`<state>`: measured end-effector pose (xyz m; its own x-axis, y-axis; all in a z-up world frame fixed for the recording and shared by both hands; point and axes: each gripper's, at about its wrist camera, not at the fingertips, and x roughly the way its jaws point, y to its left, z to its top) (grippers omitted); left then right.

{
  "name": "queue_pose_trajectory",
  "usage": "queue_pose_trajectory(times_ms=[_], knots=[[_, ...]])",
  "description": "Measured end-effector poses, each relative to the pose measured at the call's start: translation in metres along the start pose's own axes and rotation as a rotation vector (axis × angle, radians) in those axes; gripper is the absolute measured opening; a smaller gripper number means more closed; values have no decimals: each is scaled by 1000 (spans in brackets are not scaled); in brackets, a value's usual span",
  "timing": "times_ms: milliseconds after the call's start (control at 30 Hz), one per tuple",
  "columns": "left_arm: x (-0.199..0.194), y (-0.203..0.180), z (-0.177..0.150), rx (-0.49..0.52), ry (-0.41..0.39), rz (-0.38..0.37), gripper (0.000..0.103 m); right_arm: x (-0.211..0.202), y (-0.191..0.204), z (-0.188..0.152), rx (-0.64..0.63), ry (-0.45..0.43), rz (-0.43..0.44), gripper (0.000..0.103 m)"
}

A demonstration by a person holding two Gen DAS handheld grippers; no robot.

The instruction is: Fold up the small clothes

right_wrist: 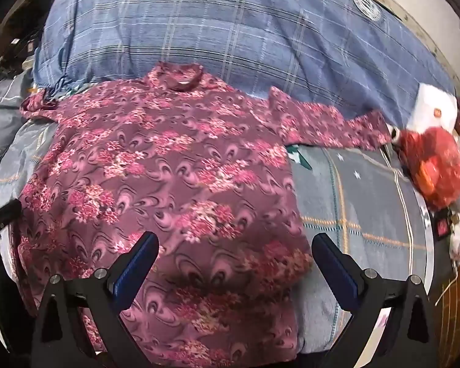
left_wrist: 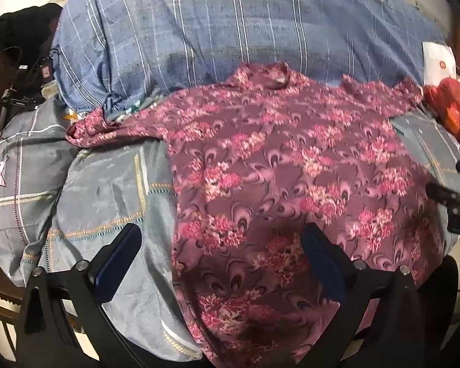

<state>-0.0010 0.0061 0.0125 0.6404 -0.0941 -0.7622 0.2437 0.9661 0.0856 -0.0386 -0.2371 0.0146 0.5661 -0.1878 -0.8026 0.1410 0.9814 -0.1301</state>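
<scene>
Floral shirt (left_wrist: 291, 165) lies spread flat, collar (right_wrist: 181, 76) away from the cameras, on a grey checked sheet (left_wrist: 107, 184). Both sleeves are out to the sides: the left sleeve (left_wrist: 107, 125) reaches toward the edge of a blue striped blanket (left_wrist: 230, 30), the right sleeve (right_wrist: 328, 119) runs out to a red bag (right_wrist: 435, 165). The blanket is bunched behind the collar and touches the shirt's upper edge.

Left tool (left_wrist: 220, 242): jaws wide apart, nothing between the pads, hovering over the shirt's left hem side; one finger is over the sheet, the other over the fabric. Right tool (right_wrist: 234, 254): jaws also wide apart, empty, over the shirt's lower right part, one finger above fabric, the other above the sheet. Contact with the cloth cannot be told for either; both appear just clear of it.

A white box (right_wrist: 432, 107) sits beyond the red bag. Frames are slightly blurred.
</scene>
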Motion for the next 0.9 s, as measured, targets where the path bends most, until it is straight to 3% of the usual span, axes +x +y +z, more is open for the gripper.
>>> queue_pose_trajectory(times_ms=[200, 500, 667, 900], knots=[[-7, 8, 3, -25, -63, 24, 103, 5, -7, -4, 44, 39, -4, 101], [0, 9, -1, -9, -60, 72, 103, 2, -1, -2, 22, 41, -12, 101], [3, 3, -9, -41, 15, -96, 103, 5, 5, -4, -3, 58, -3, 101], [0, -18, -14, -47, 69, -243, 103, 5, 7, -9, -11, 65, 0, 101]])
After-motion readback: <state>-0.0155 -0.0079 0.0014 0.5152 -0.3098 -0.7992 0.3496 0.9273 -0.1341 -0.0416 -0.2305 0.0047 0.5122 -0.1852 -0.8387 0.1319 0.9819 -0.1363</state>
